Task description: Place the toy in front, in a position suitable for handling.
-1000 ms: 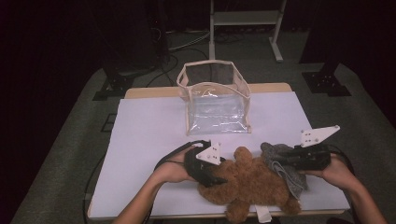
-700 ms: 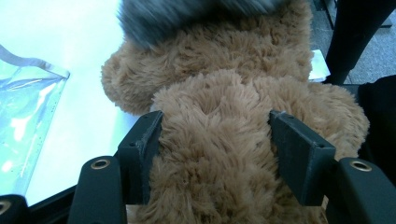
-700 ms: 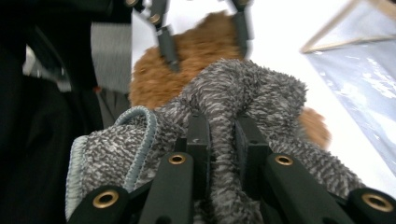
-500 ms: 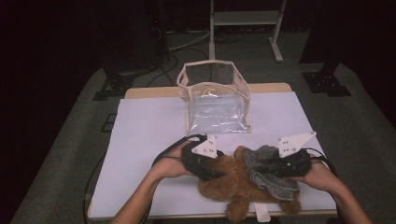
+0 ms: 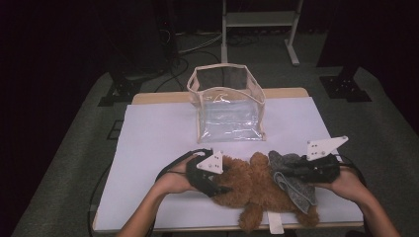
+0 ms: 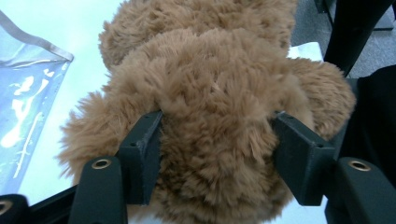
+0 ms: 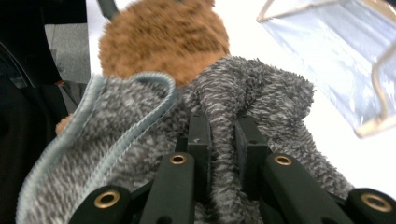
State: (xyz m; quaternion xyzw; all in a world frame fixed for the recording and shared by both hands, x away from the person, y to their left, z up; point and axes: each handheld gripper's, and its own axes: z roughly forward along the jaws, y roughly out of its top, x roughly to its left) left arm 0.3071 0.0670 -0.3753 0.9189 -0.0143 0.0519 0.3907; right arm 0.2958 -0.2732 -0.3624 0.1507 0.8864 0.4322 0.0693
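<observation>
A brown teddy bear [image 5: 257, 190] lies near the table's front edge. My left gripper [image 5: 220, 185] reaches it from the left. In the left gripper view the jaws of the left gripper [image 6: 217, 126] have just been closing and press into the fur of the teddy bear [image 6: 215, 93] on both sides. My right gripper [image 5: 291, 170] is shut on a fold of grey fleecy cloth [image 5: 296, 187], which drapes over the bear's right side. In the right gripper view the right gripper [image 7: 223, 123] pinches the grey cloth [image 7: 261, 88], with the teddy bear [image 7: 161, 37] behind it.
A clear plastic bag [image 5: 230, 106] with beige trim stands open-topped at the middle back of the white table [image 5: 153, 143]. The clear bag [image 7: 345, 51] lies just beyond the cloth. A white tag [image 5: 275, 224] pokes out under the bear at the front edge.
My right gripper has carried the grey cloth leftward, so it now lies over the bear's right side. The left gripper has stayed on the bear.
</observation>
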